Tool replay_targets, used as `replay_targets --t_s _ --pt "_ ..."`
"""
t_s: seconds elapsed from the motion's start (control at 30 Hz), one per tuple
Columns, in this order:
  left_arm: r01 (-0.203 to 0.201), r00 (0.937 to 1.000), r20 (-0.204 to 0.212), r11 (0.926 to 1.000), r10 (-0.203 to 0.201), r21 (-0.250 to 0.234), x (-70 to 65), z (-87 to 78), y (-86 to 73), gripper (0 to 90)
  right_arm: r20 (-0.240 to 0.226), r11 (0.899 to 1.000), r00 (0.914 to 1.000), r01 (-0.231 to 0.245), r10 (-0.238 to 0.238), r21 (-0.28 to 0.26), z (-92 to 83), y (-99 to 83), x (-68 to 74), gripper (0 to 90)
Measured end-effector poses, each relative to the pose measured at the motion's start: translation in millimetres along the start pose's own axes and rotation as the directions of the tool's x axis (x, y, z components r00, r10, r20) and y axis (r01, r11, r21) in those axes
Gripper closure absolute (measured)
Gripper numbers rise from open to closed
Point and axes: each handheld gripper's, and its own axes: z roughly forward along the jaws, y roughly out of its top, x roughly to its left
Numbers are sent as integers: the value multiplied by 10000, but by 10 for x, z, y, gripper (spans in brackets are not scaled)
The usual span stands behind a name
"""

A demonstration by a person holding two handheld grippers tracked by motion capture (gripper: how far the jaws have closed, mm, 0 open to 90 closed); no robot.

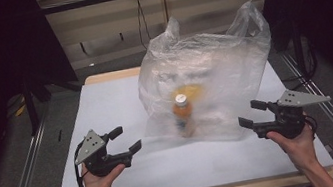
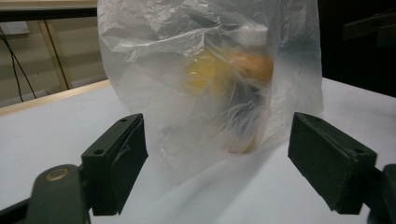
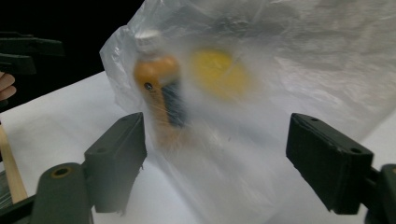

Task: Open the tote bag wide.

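a thin, crinkled, glossy translucent plastic bag (image 1: 211,66) veils a smooth orange bottle (image 1: 184,116), on a matt white board (image 1: 106,108) with pale wood edging; the pads (image 2: 123,158) look matt black.

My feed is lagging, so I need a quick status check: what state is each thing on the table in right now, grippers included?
Plastic bag: standing on the table, handles up, touched by neither gripper.
Bottle: upright inside the bag, white cap on.
Yellow item: inside the bag behind the bottle, too blurred to identify.
Left gripper: open, holding nothing.
Right gripper: open, holding nothing.
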Motion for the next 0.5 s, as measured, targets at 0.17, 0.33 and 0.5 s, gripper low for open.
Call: replay_targets --t_s 0.17,0.33,0.5 --pt "-118 9991 422 9994 104 336 -13 108 85 293 -120 9994 9996 251 -248 250 82 81 29 395" --pt "100 9946 1024 9990 -145 447 6 274 163 397 -372 9990 9987 358 -348 260 162 218 -20 545" --pt "-134 9916 1292 9987 68 499 3 438 279 498 -458 9977 9972 599 -584 325 221 383 -74 658"
